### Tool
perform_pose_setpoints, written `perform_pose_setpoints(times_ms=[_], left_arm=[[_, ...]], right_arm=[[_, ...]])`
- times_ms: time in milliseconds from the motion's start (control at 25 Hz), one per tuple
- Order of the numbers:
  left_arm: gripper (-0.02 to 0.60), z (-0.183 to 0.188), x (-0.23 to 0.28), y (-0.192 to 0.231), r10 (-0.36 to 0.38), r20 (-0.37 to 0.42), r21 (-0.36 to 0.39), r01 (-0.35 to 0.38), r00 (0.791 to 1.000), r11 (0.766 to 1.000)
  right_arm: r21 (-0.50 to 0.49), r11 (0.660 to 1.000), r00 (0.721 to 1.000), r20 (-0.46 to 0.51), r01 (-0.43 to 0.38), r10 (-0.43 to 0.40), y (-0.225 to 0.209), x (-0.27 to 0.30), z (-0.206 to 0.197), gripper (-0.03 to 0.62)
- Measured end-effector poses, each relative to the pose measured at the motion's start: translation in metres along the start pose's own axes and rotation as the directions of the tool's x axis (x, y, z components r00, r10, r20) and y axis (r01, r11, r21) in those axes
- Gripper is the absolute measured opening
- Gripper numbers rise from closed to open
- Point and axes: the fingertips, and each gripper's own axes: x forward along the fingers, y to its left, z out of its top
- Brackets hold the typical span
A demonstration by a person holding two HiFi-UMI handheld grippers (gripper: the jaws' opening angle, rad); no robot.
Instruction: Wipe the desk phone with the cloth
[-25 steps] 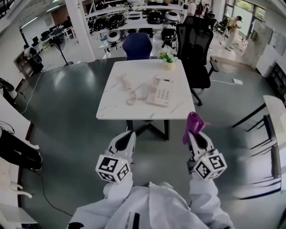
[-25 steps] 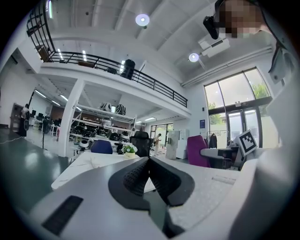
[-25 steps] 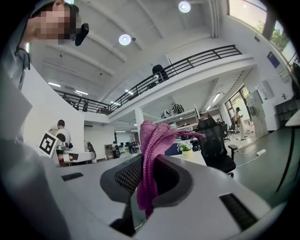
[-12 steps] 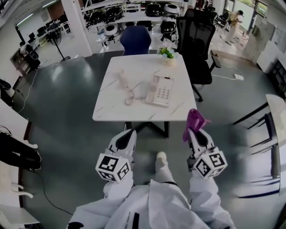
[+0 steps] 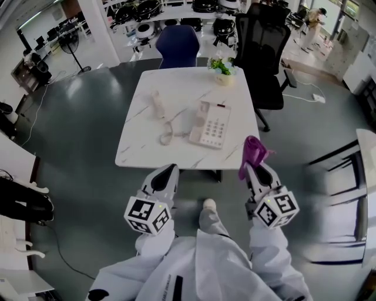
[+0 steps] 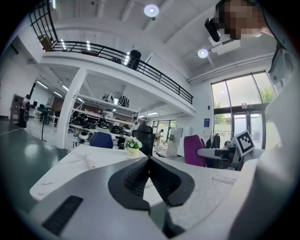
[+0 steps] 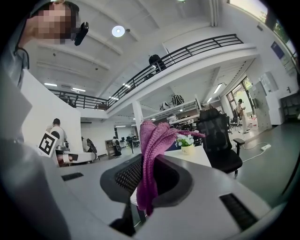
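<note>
Visibly, right hand-held gripper (image 5: 257,169) pinches knitted purple cloth (image 5: 252,153) (possibly wool).

Pretty sure this is a big open-plan office crossed with a tech lab. There's a white table (image 5: 147,135) with a desk phone (image 5: 210,123) and a little potted plant (image 5: 222,67) on it, plus a black swivel chair (image 5: 264,53) and a blue chair (image 5: 177,44) behind it. Racks (image 5: 176,17) at the back hold round black-and-white machines. Glossy grey floor (image 5: 76,135), high ceiling, a railed mezzanine (image 6: 140,68) overhead, and tall glass windows (image 6: 241,101).
</note>
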Motion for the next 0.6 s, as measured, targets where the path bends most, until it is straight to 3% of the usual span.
perform_pose_setpoints(times_ms=[600], left_arm=[[-0.002,-0.003,0.091,0.026,0.016,-0.062,-0.026,-0.017,0.998,1.0]], right_arm=[[0.049,0.998,0.998,-0.044,-0.031,0.033,-0.071,0.084,0.004,0.04]])
